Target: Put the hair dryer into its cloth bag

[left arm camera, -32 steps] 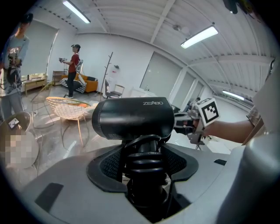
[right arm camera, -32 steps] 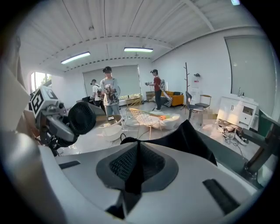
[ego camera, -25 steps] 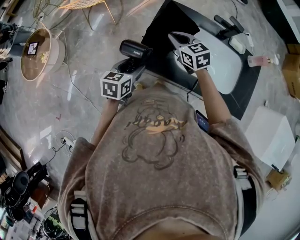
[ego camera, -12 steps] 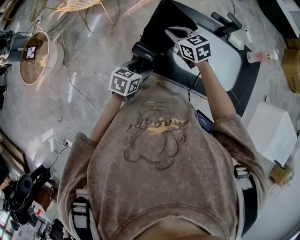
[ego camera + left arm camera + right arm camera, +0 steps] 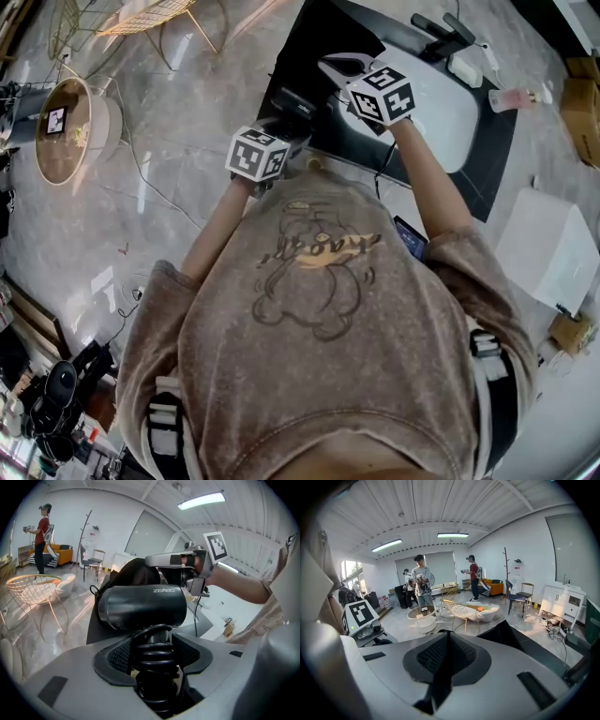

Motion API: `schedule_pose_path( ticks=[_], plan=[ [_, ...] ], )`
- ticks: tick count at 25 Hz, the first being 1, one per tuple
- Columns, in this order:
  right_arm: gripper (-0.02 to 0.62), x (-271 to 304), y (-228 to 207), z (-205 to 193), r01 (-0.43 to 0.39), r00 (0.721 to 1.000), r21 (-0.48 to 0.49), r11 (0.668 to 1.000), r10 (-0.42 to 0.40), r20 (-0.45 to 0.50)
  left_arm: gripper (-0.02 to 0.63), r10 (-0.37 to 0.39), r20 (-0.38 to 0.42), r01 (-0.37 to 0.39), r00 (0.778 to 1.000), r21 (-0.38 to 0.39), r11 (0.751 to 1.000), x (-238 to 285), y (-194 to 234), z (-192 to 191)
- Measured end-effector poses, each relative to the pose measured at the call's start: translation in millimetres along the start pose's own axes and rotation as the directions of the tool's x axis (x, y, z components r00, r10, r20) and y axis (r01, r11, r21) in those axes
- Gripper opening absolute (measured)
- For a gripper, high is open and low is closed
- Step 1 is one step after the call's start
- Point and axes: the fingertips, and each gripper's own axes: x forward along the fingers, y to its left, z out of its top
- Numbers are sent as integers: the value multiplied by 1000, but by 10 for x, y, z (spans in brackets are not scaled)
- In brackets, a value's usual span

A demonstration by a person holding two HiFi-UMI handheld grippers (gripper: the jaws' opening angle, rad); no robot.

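The black hair dryer (image 5: 140, 606) has its barrel lying across the left gripper view. Its handle, wrapped in coiled cord (image 5: 157, 660), sits between the jaws of my left gripper (image 5: 157, 654), which is shut on it. In the head view the dryer (image 5: 292, 101) sits ahead of the left gripper (image 5: 279, 124), right beside the black cloth bag (image 5: 305, 58). My right gripper (image 5: 335, 66) is shut on the bag's edge and holds it up. In the right gripper view black cloth (image 5: 506, 637) runs out from between the closed jaws of that gripper (image 5: 445, 657). The bag (image 5: 136, 571) rises just behind the dryer.
A dark table (image 5: 489, 159) carries a white oval thing (image 5: 441, 103), a pink bottle (image 5: 511, 97) and small items at its far end. A white box (image 5: 544, 258) stands at the right. A round side table (image 5: 70, 122) and wire chair (image 5: 141, 14) stand left. People (image 5: 421, 581) stand far off.
My left gripper has carried the dryer up and to the right in the head view, close to the bag. The right gripper has held still with the bag.
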Motion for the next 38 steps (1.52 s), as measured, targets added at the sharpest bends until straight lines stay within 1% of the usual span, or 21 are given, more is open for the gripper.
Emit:
schedule_pose_path(
  ticks=[6, 11, 17, 20, 23, 26, 31, 35, 38],
  plan=[
    [21, -19, 92, -71, -55, 998, -36, 998, 54, -23, 259, 14, -14, -14, 1000, 1, 1000, 88, 159, 66],
    [20, -19, 175, -107, -91, 995, -55, 994, 89, -40, 259, 24, -6, -24, 1000, -27, 999, 124, 281, 135],
    [20, 16, 309, -134, -132, 989, -72, 989, 127, -70, 259, 66, -8, -67, 998, -42, 997, 213, 426, 240],
    [20, 34, 378, -162, -157, 985, -69, 985, 151, -86, 259, 79, -8, -79, 997, -55, 995, 275, 478, 301],
    [20, 46, 428, -180, -176, 981, -53, 983, 171, -87, 259, 92, -11, -93, 996, -48, 995, 338, 526, 367],
    [20, 53, 431, -184, -179, 981, -44, 983, 175, -80, 259, 108, -8, -108, 994, -29, 994, 433, 579, 441],
    [20, 66, 400, -155, -155, 986, -44, 987, 152, -64, 259, 174, -5, -173, 985, 13, 985, 540, 751, 564],
    [20, 95, 385, -130, -140, 989, -27, 990, 139, -45, 259, 209, -43, -207, 977, 42, 977, 661, 871, 523],
    [20, 109, 364, -152, -128, 991, -16, 992, 127, -48, 259, 229, -68, -227, 971, 37, 973, 717, 927, 459]
  ],
)
